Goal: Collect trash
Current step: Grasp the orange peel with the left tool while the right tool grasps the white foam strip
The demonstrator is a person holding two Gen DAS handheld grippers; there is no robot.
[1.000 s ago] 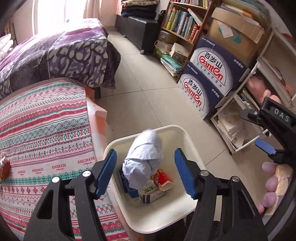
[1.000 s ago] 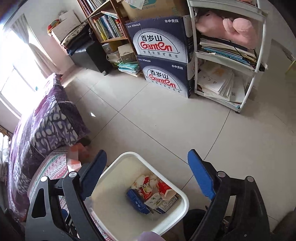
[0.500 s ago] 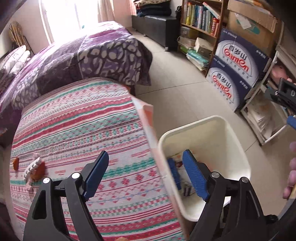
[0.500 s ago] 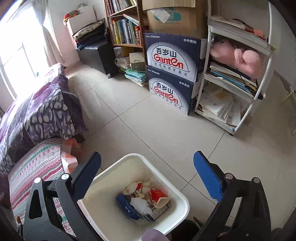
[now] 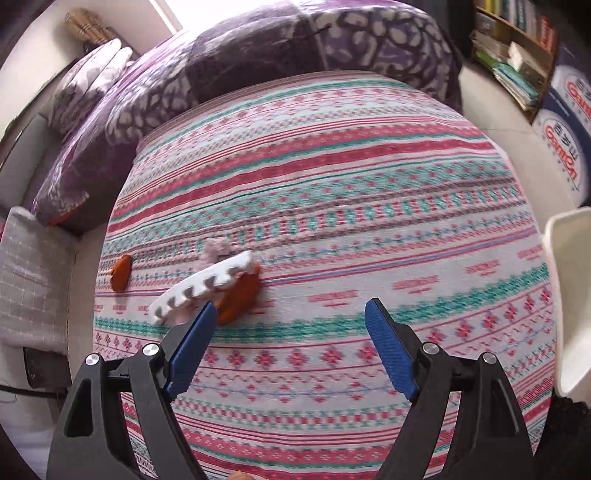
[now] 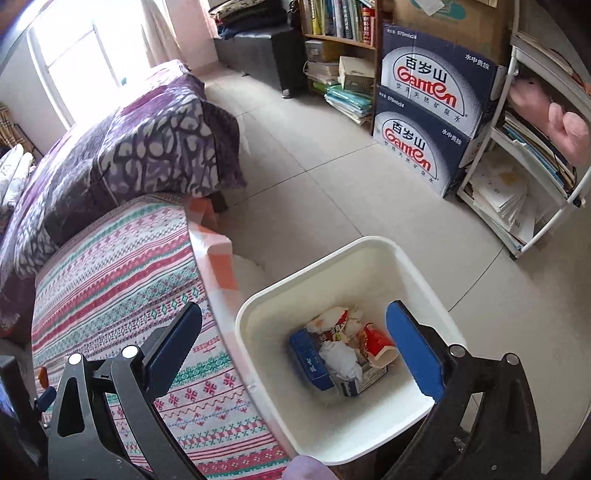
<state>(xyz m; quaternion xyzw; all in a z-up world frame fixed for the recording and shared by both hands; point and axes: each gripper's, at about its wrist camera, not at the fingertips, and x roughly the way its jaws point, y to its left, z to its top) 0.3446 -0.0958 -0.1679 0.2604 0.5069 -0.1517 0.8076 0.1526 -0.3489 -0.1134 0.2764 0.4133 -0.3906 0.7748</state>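
Observation:
A white bin (image 6: pixel 369 243) stands on the floor beside the table with the striped patterned cloth (image 6: pixel 122 273). Inside it lie a blue box (image 6: pixel 308 360), crumpled white paper (image 6: pixel 340 356) and a red wrapper (image 6: pixel 375 338). My right gripper (image 6: pixel 294 308) hangs open above the bin's near left rim, with nothing between its fingers. On the cloth (image 5: pixel 332 184) rest a white toothed foam strip (image 5: pixel 207 280), an orange piece (image 5: pixel 240 295) under it, a smaller orange scrap (image 5: pixel 121 272) and a pinkish scrap (image 5: pixel 216 251). My left gripper (image 5: pixel 290 306) is open and empty, just right of the strip.
A purple patterned blanket (image 6: pixel 147 147) covers the bed behind the table. Two dark blue Ganten cartons (image 6: pixel 432 110), a bookshelf (image 6: pixel 340 22) and a white rack (image 6: pixel 532 192) with papers and a pink plush line the far side of the tiled floor (image 6: pixel 314 184). A bin edge (image 5: pixel 565 295) shows at right.
My left gripper swung left from above the bin to above the cloth, and its jaws widened. The crumpled paper that was between them now lies in the bin. The right gripper opened wider and shifted left.

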